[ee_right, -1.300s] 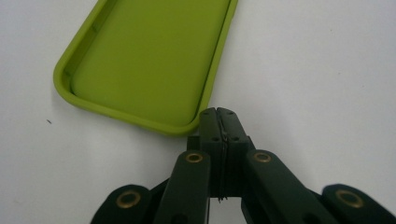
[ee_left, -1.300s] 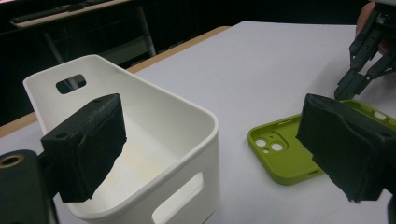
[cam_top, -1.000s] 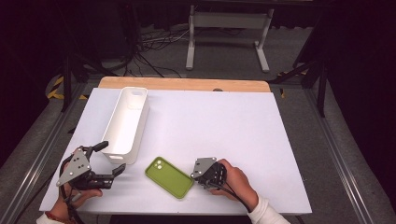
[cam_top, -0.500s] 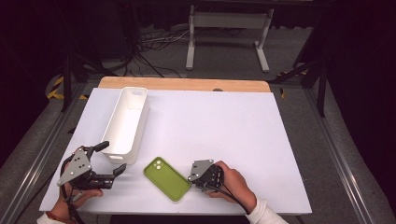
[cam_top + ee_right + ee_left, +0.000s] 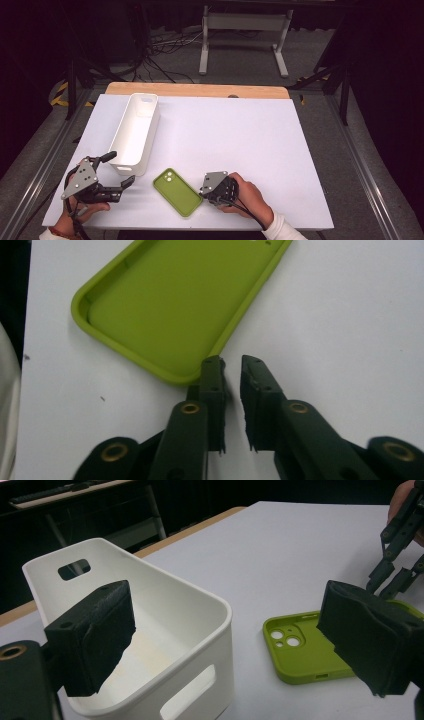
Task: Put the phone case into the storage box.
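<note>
A white tabletop (image 5: 260,145) fills the middle of the high view, with a strip of bare light wood (image 5: 197,90) running along its far edge. It sits in a metal frame whose grey rails (image 5: 367,175) run down both sides. Around it the floor (image 5: 310,60) is grey carpet. Beyond the far edge stands a pale metal stand (image 5: 242,22) on two splayed feet, and black cables (image 5: 165,47) lie tangled on the floor beside it. Yellow-and-black hazard tape (image 5: 61,92) marks the floor at left. The room behind is dark; light falls on the tabletop.
</note>
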Available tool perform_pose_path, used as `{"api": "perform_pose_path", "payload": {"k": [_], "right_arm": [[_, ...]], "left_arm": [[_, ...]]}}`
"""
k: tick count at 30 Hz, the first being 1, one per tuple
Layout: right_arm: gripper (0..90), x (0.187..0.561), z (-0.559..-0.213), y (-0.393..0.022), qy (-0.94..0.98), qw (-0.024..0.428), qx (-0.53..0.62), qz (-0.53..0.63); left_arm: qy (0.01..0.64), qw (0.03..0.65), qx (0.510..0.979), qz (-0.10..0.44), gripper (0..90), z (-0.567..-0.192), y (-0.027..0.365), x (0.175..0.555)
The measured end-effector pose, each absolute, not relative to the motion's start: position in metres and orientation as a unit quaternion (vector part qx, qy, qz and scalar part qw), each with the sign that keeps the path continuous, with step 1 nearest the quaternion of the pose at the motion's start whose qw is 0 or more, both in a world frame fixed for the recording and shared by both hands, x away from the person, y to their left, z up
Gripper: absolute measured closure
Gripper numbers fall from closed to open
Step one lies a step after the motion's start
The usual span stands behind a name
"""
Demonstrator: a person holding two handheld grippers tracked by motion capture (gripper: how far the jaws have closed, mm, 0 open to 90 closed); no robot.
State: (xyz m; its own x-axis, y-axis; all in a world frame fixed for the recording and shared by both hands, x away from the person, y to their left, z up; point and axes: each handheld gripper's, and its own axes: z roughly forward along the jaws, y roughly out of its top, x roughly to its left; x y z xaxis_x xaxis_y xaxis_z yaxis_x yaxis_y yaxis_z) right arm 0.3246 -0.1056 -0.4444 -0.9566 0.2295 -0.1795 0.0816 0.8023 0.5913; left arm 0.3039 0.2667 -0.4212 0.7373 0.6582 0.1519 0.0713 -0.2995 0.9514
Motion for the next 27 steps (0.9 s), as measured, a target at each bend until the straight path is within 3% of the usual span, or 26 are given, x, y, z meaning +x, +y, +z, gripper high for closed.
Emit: {"api": "perform_pose_path", "payload": {"k": [6, 13, 23, 27], "right_arm": [[65.3, 0.33, -0.436, -0.104, 0.932, 0.133, 0.104, 0.322], [25.4, 0.347, -0.42, -0.098, 0.904, 0.14, 0.183, 0.361], [20.3, 0.375, -0.408, -0.064, 0.908, 0.1, 0.215, 0.344], [27.1, 0.383, -0.411, -0.043, 0.914, 0.103, 0.218, 0.325]], "left_arm": [[0.246, 0.541, 0.755, 0.276, 8.9, -0.421, 0.268, 0.3], [0.247, 0.536, 0.757, 0.28, 7.7, -0.422, 0.265, 0.292], [0.242, 0.53, 0.765, 0.274, 7.1, -0.425, 0.262, 0.282], [0.239, 0.529, 0.77, 0.266, 7.2, -0.427, 0.26, 0.281]]}}
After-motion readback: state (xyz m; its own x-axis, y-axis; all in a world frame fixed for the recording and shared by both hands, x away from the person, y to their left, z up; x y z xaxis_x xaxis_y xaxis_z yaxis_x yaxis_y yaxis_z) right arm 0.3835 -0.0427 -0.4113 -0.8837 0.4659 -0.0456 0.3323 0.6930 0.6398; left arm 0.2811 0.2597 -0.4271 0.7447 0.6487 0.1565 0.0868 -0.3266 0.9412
